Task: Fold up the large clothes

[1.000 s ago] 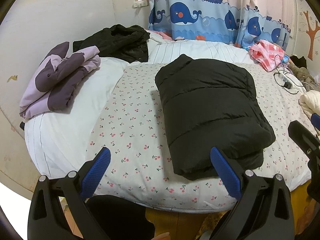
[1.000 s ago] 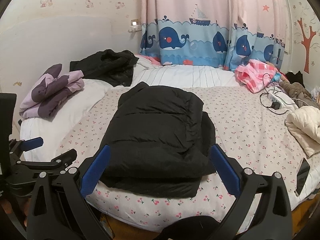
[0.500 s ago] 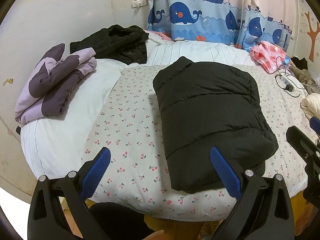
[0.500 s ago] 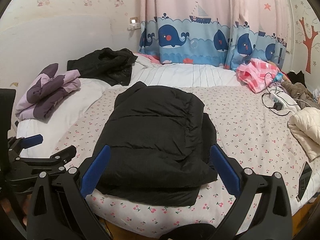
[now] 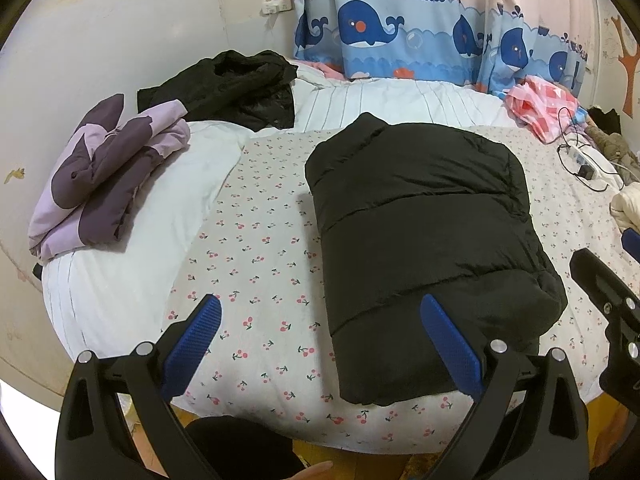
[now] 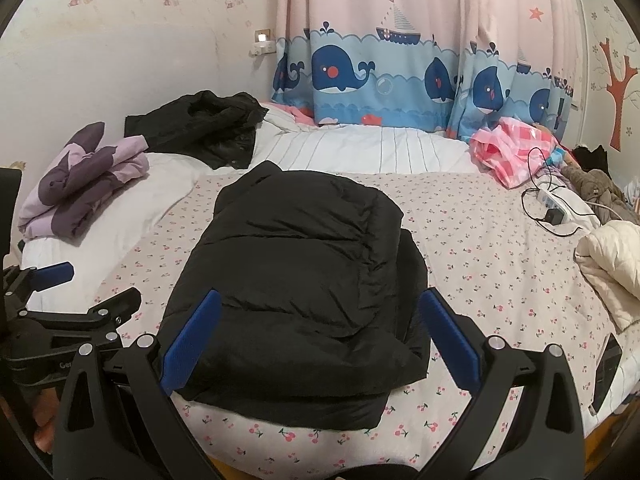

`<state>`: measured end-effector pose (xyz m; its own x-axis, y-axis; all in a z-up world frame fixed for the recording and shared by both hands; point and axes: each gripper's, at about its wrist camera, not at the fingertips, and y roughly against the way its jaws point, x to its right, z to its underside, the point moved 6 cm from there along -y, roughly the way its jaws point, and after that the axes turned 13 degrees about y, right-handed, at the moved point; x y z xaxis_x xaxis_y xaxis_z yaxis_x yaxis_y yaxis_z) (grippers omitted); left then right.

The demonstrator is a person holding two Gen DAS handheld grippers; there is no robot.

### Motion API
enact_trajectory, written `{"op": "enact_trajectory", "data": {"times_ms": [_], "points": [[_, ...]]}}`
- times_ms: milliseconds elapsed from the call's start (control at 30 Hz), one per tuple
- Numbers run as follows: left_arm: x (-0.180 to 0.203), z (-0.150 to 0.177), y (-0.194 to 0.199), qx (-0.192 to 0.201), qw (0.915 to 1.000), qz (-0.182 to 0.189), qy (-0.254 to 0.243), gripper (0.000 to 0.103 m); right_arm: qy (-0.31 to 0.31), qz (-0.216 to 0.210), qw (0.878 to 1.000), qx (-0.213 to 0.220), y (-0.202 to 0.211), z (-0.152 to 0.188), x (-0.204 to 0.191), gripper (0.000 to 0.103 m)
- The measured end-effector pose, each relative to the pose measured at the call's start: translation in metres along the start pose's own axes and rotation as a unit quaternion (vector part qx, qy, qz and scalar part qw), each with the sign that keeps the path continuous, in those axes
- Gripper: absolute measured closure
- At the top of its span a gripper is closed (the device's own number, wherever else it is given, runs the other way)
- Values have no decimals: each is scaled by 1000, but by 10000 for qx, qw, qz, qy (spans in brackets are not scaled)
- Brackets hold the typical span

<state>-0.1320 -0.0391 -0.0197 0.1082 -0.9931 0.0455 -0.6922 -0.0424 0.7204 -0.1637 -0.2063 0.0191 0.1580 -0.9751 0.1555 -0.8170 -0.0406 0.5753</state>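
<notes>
A black puffer jacket (image 5: 420,236) (image 6: 308,276) lies folded into a thick rectangle on the cherry-print bedsheet (image 5: 256,264) (image 6: 492,280), near the bed's front edge. My left gripper (image 5: 320,344) hovers open over the front edge, its right finger in front of the jacket's near left corner, nothing between the pads. My right gripper (image 6: 320,340) is open too, its blue fingers straddling the jacket's near end without touching it. The left gripper's fingers (image 6: 52,272) show at the left of the right wrist view, and the right gripper's finger (image 5: 600,288) at the right of the left wrist view.
A folded purple jacket (image 5: 104,172) (image 6: 80,184) and a crumpled black garment (image 5: 236,84) (image 6: 204,128) lie at the back left. A pink checked cloth (image 6: 516,148), power strip with cables (image 6: 556,208), cream jacket (image 6: 612,264) and a phone (image 6: 606,372) sit at the right.
Both grippers have moved forward and slightly up over the bed edge, so the folded jacket looks larger. Both stayed open; the jacket has not moved.
</notes>
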Motion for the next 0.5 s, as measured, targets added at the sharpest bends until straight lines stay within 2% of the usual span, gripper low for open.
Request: {"op": "enact_trajectory", "data": {"times_ms": [333,500], "points": [[7,-4,-11,-113,9999,100,11,7,21,27,10000,-71,-11,-2,8,7],[7,-4,-22,-391,9991,108,124,7,-23,12,9999,-128,-20,-3,18,7]]}}
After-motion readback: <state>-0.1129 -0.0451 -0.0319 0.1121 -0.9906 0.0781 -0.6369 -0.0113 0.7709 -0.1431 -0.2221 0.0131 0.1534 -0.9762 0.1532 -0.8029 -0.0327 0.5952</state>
